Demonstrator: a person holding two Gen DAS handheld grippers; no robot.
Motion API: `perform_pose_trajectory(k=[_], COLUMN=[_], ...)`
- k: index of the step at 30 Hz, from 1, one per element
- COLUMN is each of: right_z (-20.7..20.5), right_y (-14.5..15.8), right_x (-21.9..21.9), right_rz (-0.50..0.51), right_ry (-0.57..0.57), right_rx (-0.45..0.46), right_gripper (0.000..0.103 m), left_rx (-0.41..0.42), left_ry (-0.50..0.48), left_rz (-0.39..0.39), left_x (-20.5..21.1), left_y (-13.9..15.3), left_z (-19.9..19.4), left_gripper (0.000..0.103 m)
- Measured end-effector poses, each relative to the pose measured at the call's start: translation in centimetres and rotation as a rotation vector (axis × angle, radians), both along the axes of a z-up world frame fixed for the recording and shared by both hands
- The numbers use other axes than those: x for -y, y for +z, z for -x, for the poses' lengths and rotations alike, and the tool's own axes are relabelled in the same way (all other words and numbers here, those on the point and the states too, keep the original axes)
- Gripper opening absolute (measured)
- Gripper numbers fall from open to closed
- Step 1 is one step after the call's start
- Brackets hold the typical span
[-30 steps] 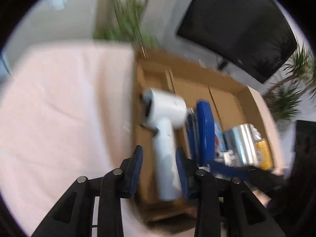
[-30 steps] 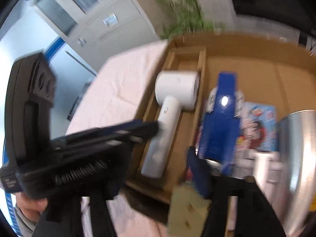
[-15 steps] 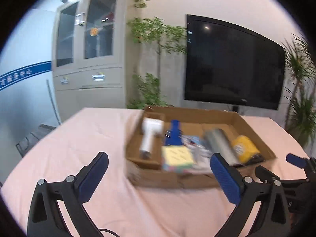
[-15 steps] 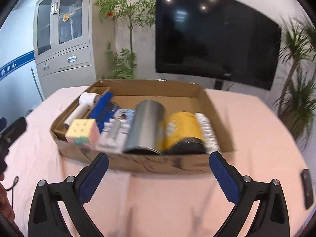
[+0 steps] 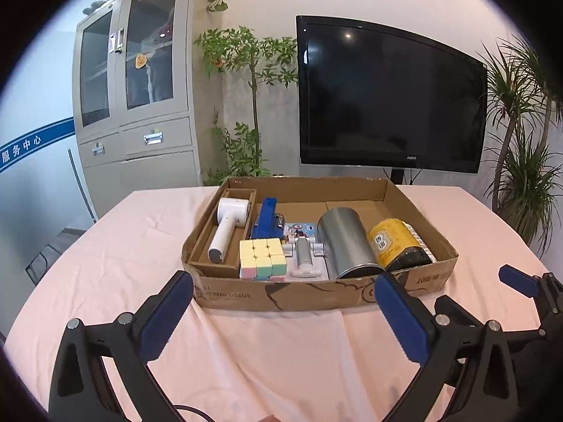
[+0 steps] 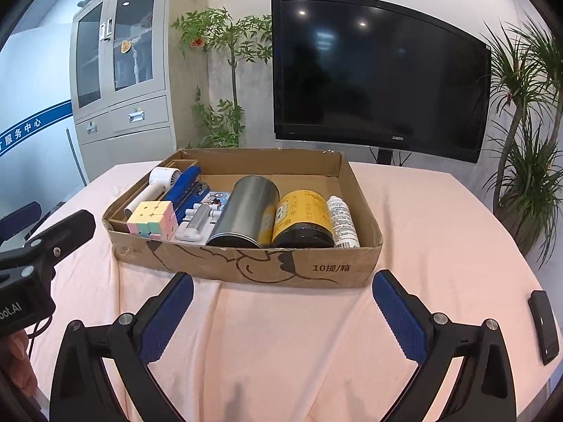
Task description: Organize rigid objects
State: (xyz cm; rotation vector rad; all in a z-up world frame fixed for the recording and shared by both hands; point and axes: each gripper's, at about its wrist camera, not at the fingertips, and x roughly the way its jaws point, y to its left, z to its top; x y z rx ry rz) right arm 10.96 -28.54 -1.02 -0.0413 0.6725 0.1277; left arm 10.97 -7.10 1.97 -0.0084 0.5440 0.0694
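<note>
A shallow cardboard box (image 5: 267, 295) (image 6: 246, 267) sits on the pink tablecloth. Inside lie a white handheld fan (image 5: 227, 227) (image 6: 160, 179), a blue stapler (image 5: 266, 219) (image 6: 186, 188), a pastel puzzle cube (image 5: 262, 258) (image 6: 151, 223), a grey tool in a white tray (image 5: 304, 258), a steel can (image 5: 345, 242) (image 6: 246, 211), a yellow jar (image 5: 394, 244) (image 6: 302, 219) and a white bottle (image 6: 343, 221). My left gripper (image 5: 283, 313) is open in front of the box with nothing between its fingers. My right gripper (image 6: 281, 311) is open too, also short of the box.
A black remote-like object (image 6: 543, 327) lies on the cloth at the right. Behind the table stand a dark TV (image 5: 387, 98), a grey cabinet (image 5: 137, 105) and potted plants (image 5: 524, 161). A hand (image 6: 17, 362) shows at the lower left of the right wrist view.
Both grippers have pulled back out of the box and opened wide. The white fan and blue stapler, which sat between the jaws, now lie in the box.
</note>
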Motion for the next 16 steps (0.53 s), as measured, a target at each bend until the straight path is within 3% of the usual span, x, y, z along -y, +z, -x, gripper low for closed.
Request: perform_pose_trajectory(k=[8, 12, 16], right_z=[-0.5, -0.9, -1.9], right_y=[-0.5, -0.9, -1.4], right_x=[-0.3, -0.5, -0.3], right_rz=[-0.002, 0.047, 0.011], right_ry=[0.011, 0.011, 0.006], right_rx=[-0.005, -0.003, -0.032], right_gripper=[0.102, 0.102, 0.102], left_rx=[-0.032, -0.056, -0.075], left_ry=[-0.007, -0.003, -0.025], left_rz=[0.015, 0.022, 0.027], left_x=[0.4, 0.1, -0.1], left_y=[-0.8, -1.5, -1.9], left_z=[-1.0, -2.0, -2.8], left_gripper=[0.102, 0.102, 0.102])
